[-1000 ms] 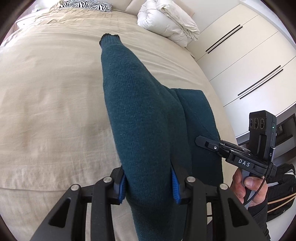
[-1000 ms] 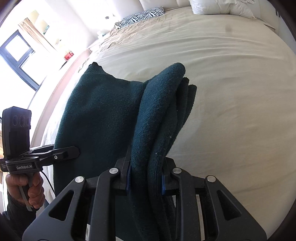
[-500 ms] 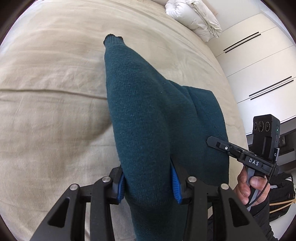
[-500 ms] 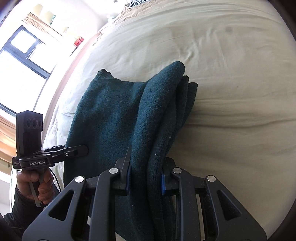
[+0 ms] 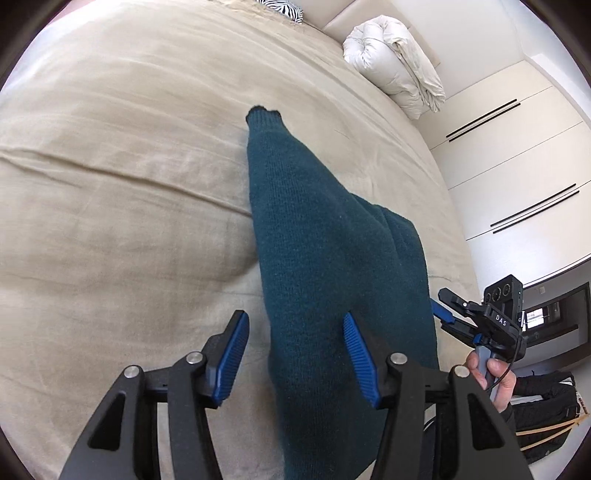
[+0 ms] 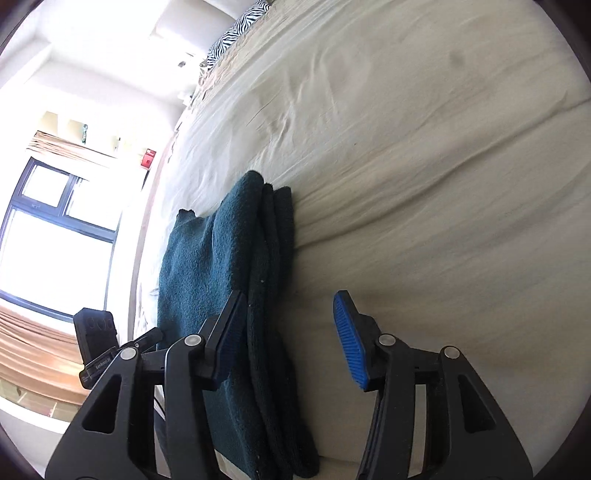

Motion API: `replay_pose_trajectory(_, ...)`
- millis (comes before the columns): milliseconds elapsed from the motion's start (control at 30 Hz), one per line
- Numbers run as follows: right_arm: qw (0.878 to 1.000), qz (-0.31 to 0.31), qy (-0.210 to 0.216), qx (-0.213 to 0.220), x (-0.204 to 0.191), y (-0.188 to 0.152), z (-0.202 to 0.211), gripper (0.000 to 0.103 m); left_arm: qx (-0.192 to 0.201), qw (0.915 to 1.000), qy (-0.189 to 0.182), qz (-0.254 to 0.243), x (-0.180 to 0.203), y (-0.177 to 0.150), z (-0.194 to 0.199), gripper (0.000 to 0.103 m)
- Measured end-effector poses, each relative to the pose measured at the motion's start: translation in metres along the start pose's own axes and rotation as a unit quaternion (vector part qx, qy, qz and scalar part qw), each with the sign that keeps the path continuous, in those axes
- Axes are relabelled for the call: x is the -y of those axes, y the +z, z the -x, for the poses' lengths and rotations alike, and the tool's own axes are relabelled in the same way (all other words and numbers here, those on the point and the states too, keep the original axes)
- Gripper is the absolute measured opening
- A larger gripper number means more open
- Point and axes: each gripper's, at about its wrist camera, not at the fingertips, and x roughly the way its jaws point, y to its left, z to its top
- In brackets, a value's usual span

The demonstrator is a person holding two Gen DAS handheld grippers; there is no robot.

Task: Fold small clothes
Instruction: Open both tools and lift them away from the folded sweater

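Note:
A dark teal knit sweater (image 5: 325,266) lies folded on the beige bed (image 5: 110,184), its cuff end pointing away. My left gripper (image 5: 295,350) is open, its blue pads (image 5: 231,350) apart over the sweater's near end. In the right wrist view the sweater (image 6: 229,266) lies in stacked layers. My right gripper (image 6: 288,332) is open over its right edge, with the left finger above the cloth and the right pad (image 6: 349,339) above the bare sheet. The right gripper also shows in the left wrist view (image 5: 445,314), and the left gripper shows in the right wrist view (image 6: 147,338).
A rolled white duvet (image 5: 395,55) lies at the bed's far end by a zebra pillow (image 5: 280,7). White wardrobe doors (image 5: 517,166) stand right of the bed. A window (image 6: 48,221) and wooden floor are on the other side. A black bag (image 5: 546,410) lies on the floor.
Both grippers were shut on the sweater and held it up. They lowered it onto the bed and both jaws have opened, letting the sweater go.

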Motion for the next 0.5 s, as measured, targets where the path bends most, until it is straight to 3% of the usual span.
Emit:
replay_pose_trajectory(67,0.999,-0.011,0.019,0.024,0.005,0.003,0.018,0.05,0.025,0.9995,0.009,-0.015,0.011,0.006,0.015,0.056)
replay_pose_trajectory(133,0.997,-0.014,0.067,0.036,-0.006,0.015,0.023,0.05,0.038,0.9987,-0.012,-0.033,0.027,0.013,0.02,0.057)
replay_pose_trajectory(300,0.985,0.01,0.174,-0.001,-0.059,0.021,-0.01,0.05,0.033,0.9949,-0.084,-0.045,0.049,0.023,-0.011,0.06)
replay_pose_trajectory(433,0.978,0.001,0.204,-0.054,-0.057,0.01,-0.048,0.05,0.011,0.9944,-0.104,-0.012,0.035,0.02,-0.044,0.06)
replay_pose_trajectory(500,0.984,-0.015,0.169,-0.059,-0.038,0.005,-0.063,0.048,0.015,0.9924,-0.121,-0.01,0.033,0.016,-0.047,0.06)
